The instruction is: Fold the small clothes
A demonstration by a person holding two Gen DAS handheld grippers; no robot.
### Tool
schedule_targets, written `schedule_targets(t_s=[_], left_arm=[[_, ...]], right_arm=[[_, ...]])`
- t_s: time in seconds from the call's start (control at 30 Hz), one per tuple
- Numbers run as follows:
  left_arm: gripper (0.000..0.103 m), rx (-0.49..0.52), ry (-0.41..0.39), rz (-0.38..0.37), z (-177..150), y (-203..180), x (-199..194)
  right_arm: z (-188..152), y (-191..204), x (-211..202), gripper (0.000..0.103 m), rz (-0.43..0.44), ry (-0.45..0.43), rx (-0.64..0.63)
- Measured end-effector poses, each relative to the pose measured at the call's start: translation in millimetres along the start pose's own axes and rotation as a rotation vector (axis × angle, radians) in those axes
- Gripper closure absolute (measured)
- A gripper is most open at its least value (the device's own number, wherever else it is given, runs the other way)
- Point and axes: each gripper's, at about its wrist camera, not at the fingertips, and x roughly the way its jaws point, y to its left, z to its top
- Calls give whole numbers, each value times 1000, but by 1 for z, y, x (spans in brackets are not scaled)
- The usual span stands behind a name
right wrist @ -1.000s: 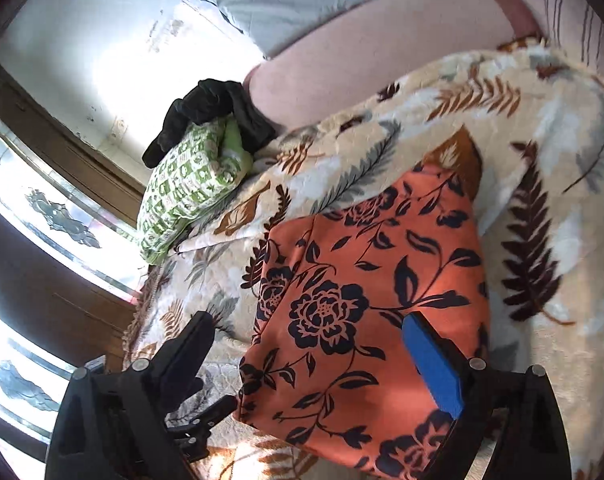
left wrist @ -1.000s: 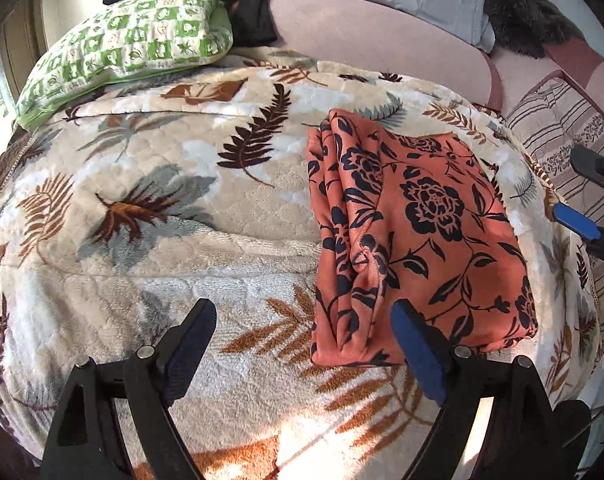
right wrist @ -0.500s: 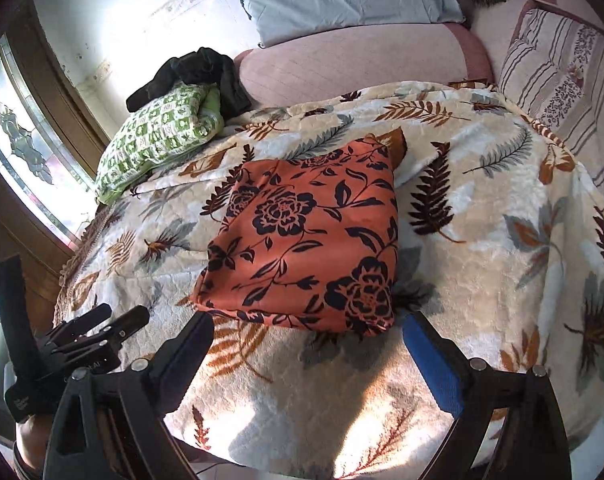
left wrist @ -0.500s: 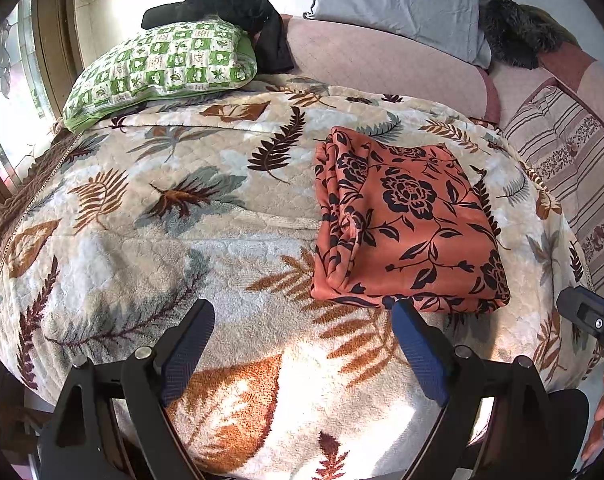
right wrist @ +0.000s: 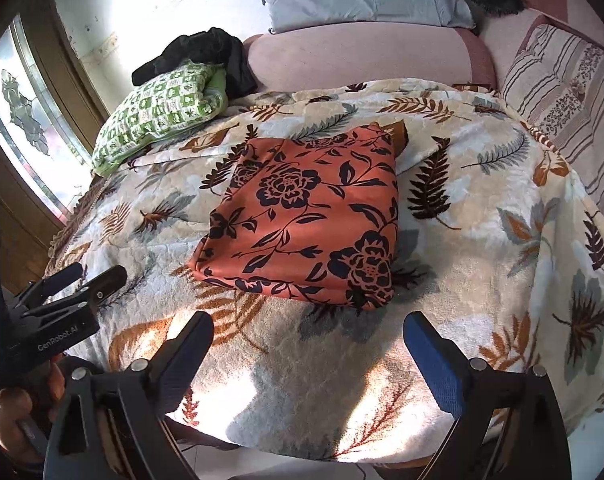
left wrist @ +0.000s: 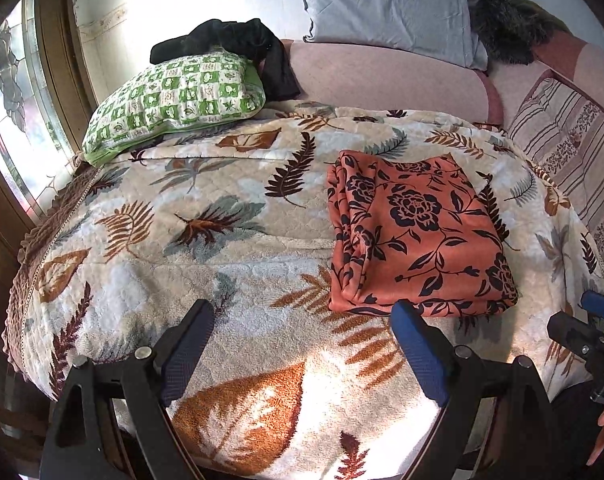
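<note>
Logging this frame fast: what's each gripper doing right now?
Left gripper: open, holding nothing, short of the folded orange cloth.
Right gripper: open, holding nothing.

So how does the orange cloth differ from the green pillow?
The orange cloth is a flat folded stack with dark flowers; the green pillow is puffy with a checked print. The cloth lies mid-blanket; the pillow sits at the far edge with black clothing on it. Both rest on the bed, untouched.

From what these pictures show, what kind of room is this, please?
Most likely a bedroom at home: a bed under a leaf-print blanket, a green checked pillow at its head, and a folded orange flowered garment lying on top.
</note>
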Motion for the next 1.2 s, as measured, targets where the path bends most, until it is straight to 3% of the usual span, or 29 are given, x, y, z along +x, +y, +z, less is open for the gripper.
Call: schedule_targets(t_s=[0.23,0.5,0.9,1.2], left_arm=[[13,-28,-30,-10,7,-1,-10],[9,-37,-28,-17,8,-2,-10],[9,-11,-99,11,14,-16,-17],[9,-18,-58,9,14,-17,-4]], right_arm=[[2,9,-2,1,-154,-24,-74],[6,14,0,1,-165,-34,-82],[14,15,-3,1,-185,-54,-77],[18,15,4,1,-206,-53,-67]])
